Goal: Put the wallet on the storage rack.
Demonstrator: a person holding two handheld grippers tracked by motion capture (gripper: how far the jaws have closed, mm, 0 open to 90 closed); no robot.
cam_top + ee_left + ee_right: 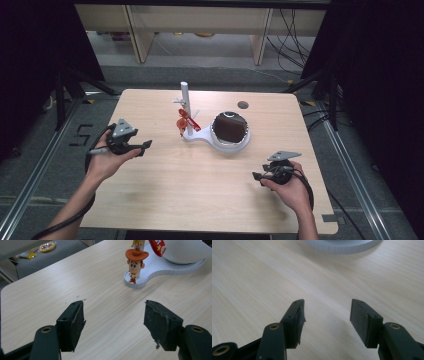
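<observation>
Left tongs (113, 322): jaws wide apart, nothing between them, bare wood of the worktop (50, 290) beneath. No earlier frame to compare.
Right tongs (327, 320): jaws apart too, empty, held low over the worktop near its right front part; in the high view the right tongs (256, 176) point left.
Left tongs in the high view (146, 145) sit at the worktop's left side, pointing right toward the stand.
Farther on — the cowboy figurine (135, 263), orange hat, hangs upright at the white post, feet just above the white stand base (160, 267). A red tag (157, 246) hangs beside it.
High view: the white stand (185, 100) is mid-worktop, charms (184, 121) on its post; a dark brown round object (229, 127) rests in the dish part of the base — what it is I cannot tell.
Both tongs are well apart from the stand.
</observation>
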